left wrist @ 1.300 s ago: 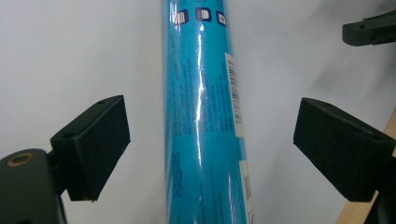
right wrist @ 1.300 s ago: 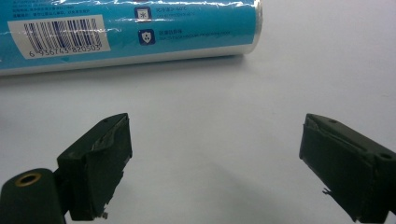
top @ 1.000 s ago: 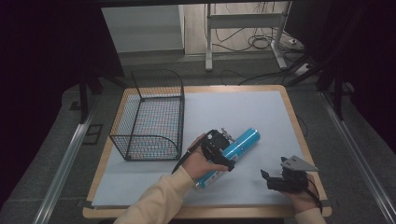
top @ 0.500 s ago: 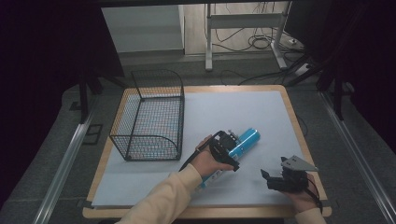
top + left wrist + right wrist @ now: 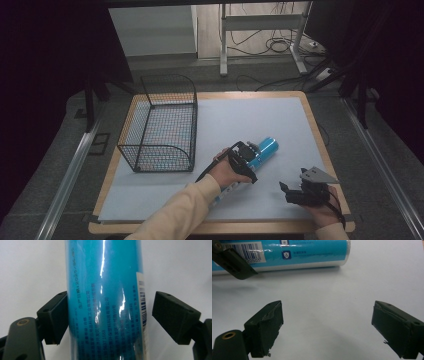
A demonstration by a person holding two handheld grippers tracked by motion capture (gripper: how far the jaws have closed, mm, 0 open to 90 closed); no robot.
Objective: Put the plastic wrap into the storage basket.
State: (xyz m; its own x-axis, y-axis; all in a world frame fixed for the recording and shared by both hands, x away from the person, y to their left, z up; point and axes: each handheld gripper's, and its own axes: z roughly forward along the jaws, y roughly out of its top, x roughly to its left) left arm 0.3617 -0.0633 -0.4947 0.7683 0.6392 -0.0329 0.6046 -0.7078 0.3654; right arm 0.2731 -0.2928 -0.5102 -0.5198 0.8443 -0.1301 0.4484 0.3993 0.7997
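Observation:
A shiny blue can [image 5: 265, 148] with small printed text and a barcode lies on its side on the white mat [image 5: 250, 120], pointing up and to the right. My left gripper [image 5: 246, 159] sits over its middle. In the left gripper view the can [image 5: 105, 300] stands between the jaws of that gripper [image 5: 110, 315]: the left jaw is against it and the right jaw stands a little off, so the gripper is open. My right gripper [image 5: 295, 192] rests near the front right edge, open and holding nothing [image 5: 327, 322]. The can [image 5: 299, 252] lies beyond it.
A black wire basket [image 5: 162, 127] stands at the left of the mat, open at the top. The wooden table edge [image 5: 320, 140] frames the mat. Cables and a metal stand leg [image 5: 260, 45] lie on the floor beyond the table.
My left gripper has shifted slightly right along the can and settled around it. The right gripper has stayed where it was.

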